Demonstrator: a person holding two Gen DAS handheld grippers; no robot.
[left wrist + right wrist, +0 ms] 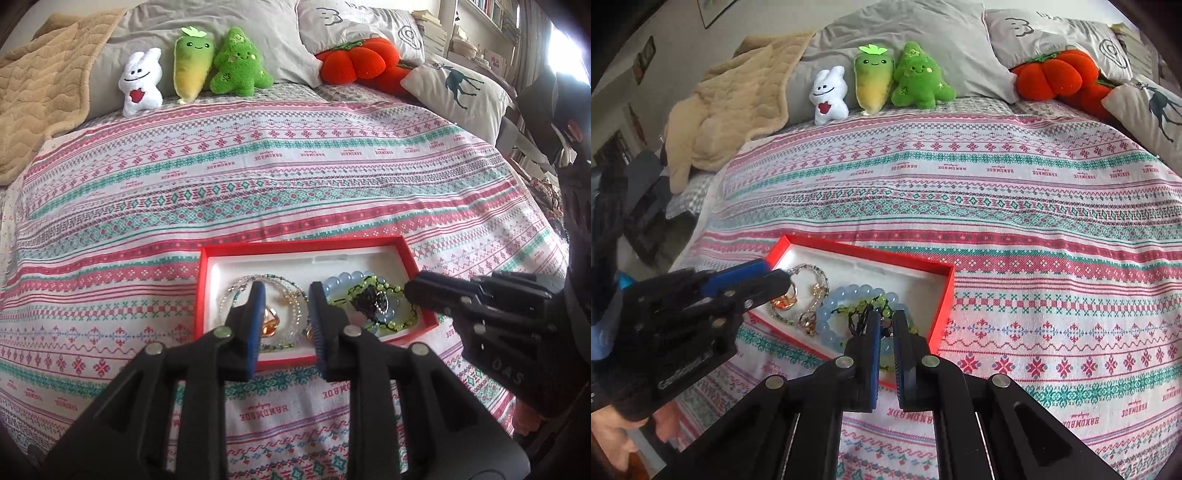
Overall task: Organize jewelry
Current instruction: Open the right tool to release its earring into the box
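A red box with a white lining lies on the patterned bedspread. In its left half lie clear bead strands and an amber pendant. Its right half holds a pale blue bead bracelet and a green bead strand with a black tassel. My left gripper hovers open just over the pendant, nothing pressed between its pads. My right gripper is shut, tips down among the green beads; whether it pinches a strand is hidden.
Three plush toys stand in a row at the bed's head before grey pillows. An orange pumpkin cushion and a deer-print pillow sit at the right, a beige blanket at the left. A person's hand holds the left gripper.
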